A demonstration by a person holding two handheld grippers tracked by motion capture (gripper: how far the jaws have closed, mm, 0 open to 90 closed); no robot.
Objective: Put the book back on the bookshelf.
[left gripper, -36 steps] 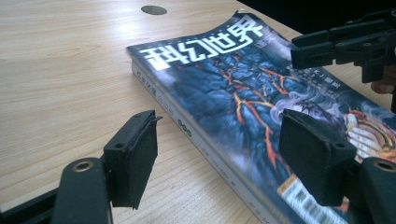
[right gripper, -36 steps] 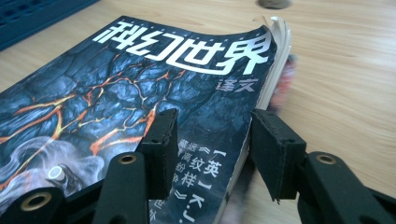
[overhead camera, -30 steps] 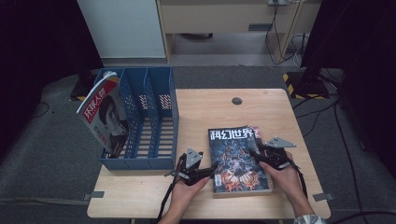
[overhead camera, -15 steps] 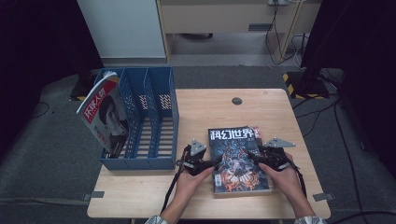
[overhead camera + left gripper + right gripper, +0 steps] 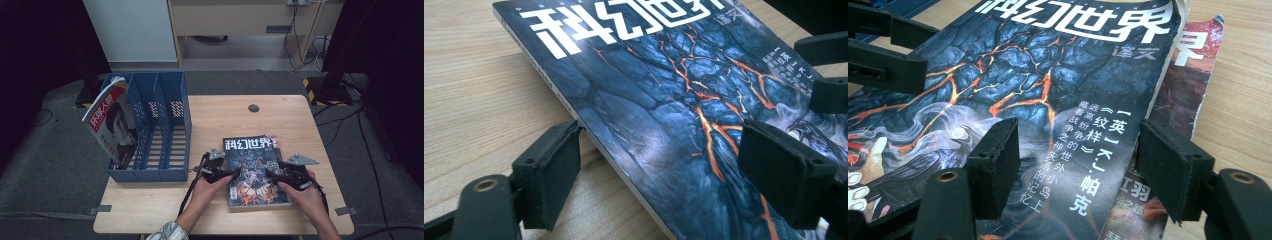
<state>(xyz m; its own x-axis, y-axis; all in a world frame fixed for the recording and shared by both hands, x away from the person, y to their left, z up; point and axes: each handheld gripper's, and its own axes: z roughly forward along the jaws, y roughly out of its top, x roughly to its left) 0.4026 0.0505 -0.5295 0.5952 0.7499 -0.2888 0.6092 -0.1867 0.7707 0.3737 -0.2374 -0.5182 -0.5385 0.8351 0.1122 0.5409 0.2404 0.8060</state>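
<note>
- My left gripper (image 5: 659, 165) has its jaws wide apart, straddling the spine edge of the dark lava-cover magazine (image 5: 664, 95) lying flat on the wooden surface (image 5: 469, 90).
- My right gripper (image 5: 1078, 165) jaws gape across its opposite edge, above a second magazine (image 5: 1193, 65) underneath.

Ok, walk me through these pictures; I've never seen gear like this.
A person sits at a wooden table, holding a two-jaw hand tool in each hand. The high view looks down from above; the other two come from cameras riding on each tool, looking along its black jaws. The left gripper and right gripper sit open at opposite side edges of a dark magazine lying flat, with another magazine underneath. Neither has clamped yet. A blue file rack at the left holds a third magazine.
</note>
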